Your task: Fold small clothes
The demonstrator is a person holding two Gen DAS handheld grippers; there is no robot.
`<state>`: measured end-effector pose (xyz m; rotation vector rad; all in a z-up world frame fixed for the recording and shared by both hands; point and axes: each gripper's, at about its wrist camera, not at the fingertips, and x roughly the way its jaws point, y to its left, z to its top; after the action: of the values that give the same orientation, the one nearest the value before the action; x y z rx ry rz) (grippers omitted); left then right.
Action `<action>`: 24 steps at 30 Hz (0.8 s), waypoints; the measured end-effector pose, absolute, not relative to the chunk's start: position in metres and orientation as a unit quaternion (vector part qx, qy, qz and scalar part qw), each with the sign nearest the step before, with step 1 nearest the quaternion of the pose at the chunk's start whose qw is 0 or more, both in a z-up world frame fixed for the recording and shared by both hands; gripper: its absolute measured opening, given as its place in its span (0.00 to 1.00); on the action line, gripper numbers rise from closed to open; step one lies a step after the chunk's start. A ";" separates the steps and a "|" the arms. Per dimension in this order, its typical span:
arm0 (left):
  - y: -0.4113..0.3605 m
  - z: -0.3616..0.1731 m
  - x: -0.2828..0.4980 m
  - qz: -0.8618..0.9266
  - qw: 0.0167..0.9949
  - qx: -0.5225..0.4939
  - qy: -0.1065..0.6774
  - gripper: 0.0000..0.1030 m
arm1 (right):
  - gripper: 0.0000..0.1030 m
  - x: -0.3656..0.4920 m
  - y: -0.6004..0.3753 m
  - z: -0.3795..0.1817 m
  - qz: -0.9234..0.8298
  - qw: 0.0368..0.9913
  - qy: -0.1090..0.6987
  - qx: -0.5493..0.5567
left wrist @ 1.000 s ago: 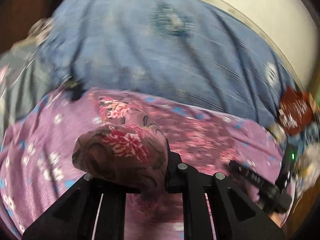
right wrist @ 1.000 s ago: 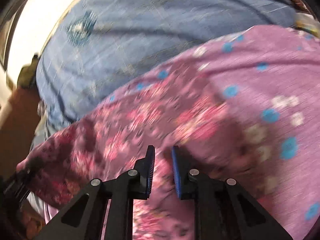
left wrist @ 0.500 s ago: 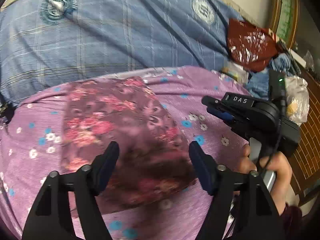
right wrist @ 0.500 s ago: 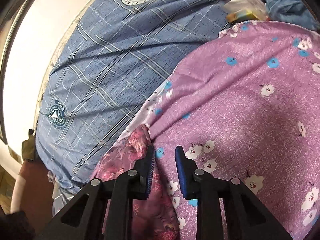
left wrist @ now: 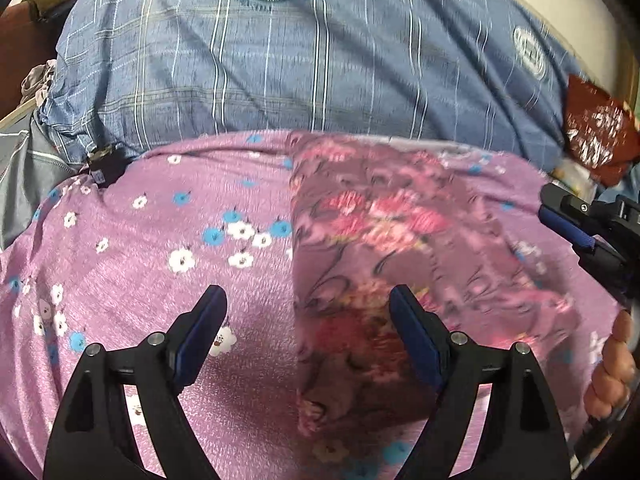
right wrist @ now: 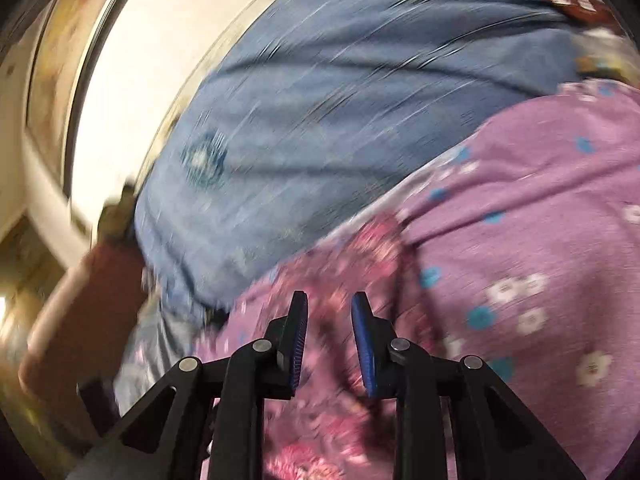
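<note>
The left gripper point(left wrist: 304, 320) hangs low over the near edge of the folded floral cloth point(left wrist: 400, 264), its jaws opening wide; the cloth's left edge lies under the gap, but neither pad presses on it. The risk, as I judge it, starts here: if a widening pad drags across that loose left edge, the top layer could slide or flip back and undo the fold. The thin fabric looks likely to catch on the ribbed blue pads.

The right gripper point(right wrist: 329, 332) points over the cloth's far-left corner, jaws a little apart with nothing pinched between them. Its view is badly blurred, so how close the tips are to the cloth cannot be told. A sweep too low there could ruffle that corner.

The floral cloth lies flat as a dark maroon rectangle with pink and red blooms, resting on the purple flowered sheet point(left wrist: 160, 240), which spreads out to its left. Its left edge runs straight; its near corner bulges slightly. Beyond the cloth's far edge lies a blue plaid blanket point(left wrist: 280, 72), and a red printed item point(left wrist: 596, 136) sits past its far-right corner.
</note>
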<state>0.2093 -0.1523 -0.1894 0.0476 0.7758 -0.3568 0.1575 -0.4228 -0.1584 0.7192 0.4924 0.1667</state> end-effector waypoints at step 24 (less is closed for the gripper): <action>-0.149 -0.212 0.199 -0.222 0.897 0.065 0.376 0.82 | 0.35 0.257 -0.322 -0.184 -0.125 0.907 0.390 0.103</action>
<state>0.1987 -0.1491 -0.2116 0.1355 0.7781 -0.4597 0.2574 -0.3218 -0.1837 0.2121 0.8043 -0.2572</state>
